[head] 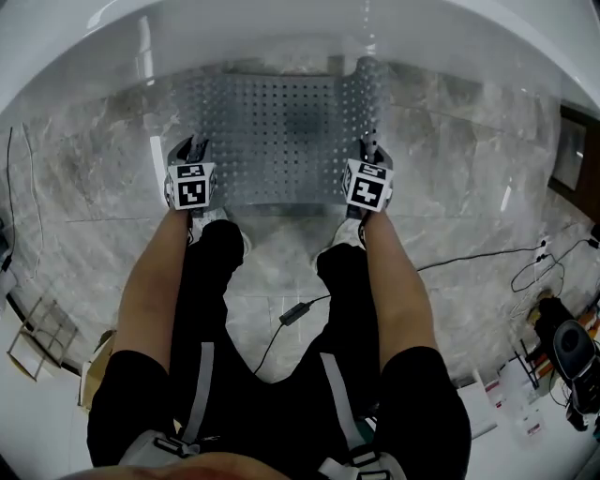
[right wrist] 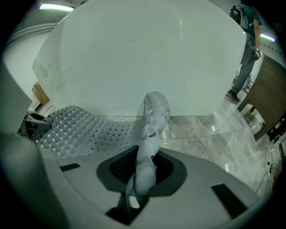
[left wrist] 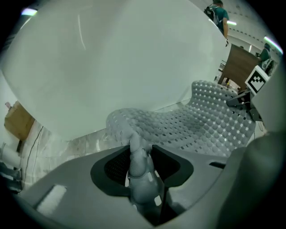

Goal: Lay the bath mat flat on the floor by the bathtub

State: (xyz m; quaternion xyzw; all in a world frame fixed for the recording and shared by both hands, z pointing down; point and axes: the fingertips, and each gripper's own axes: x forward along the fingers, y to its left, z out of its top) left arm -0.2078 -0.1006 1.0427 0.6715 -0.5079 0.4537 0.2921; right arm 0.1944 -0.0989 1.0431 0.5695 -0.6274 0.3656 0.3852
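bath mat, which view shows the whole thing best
Head view: the whole bath mat shows, lying on the floor beside the bathtub. The left gripper view shows only a bunched corner between the jaws of the left tool and part of the sheet; the right gripper view shows the same at the right tool.

Grey veined marble tiles (head: 450, 178) cover the floor across the head view, glossy enough to catch streaks of light. The white bathtub (head: 281, 28) curves along the top of the frame. A black cable (head: 298, 312) trails over the tiles at centre. A dark wooden panel (head: 572, 150) stands at the right edge. In the right gripper view a strip light (right wrist: 56, 6) glows at upper left and a person (right wrist: 248, 49) stands at upper right. A cardboard box (left wrist: 18, 120) sits at the left edge of the left gripper view.
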